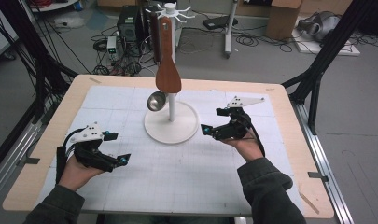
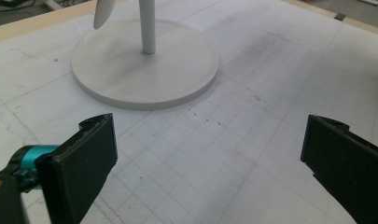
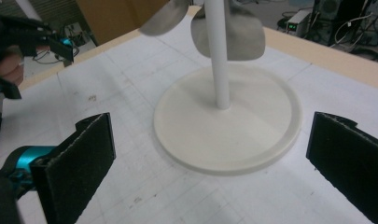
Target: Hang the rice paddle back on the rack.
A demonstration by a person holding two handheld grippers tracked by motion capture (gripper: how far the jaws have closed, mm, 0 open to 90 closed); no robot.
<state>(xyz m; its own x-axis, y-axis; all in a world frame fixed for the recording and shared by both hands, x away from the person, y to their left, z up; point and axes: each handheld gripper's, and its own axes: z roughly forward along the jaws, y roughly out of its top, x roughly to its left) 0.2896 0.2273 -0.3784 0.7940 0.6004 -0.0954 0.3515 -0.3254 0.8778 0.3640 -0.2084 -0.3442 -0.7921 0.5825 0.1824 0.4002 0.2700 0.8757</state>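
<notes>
Your left gripper (image 1: 115, 148) sat low with jaws apart and empty, the utensil stand (image 1: 171, 122) stood mid-bench with a wooden spatula (image 1: 167, 56) and steel ladle (image 1: 156, 101) hanging, and your right gripper (image 1: 213, 121), likewise wide and empty, looked ready to approach it.

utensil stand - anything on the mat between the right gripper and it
Nothing visible. The right gripper sits open beside the utensil stand, with bare white mat between its jaws and the stand's round base. The wooden spatula and metal ladle hang above, off the mat.
</notes>
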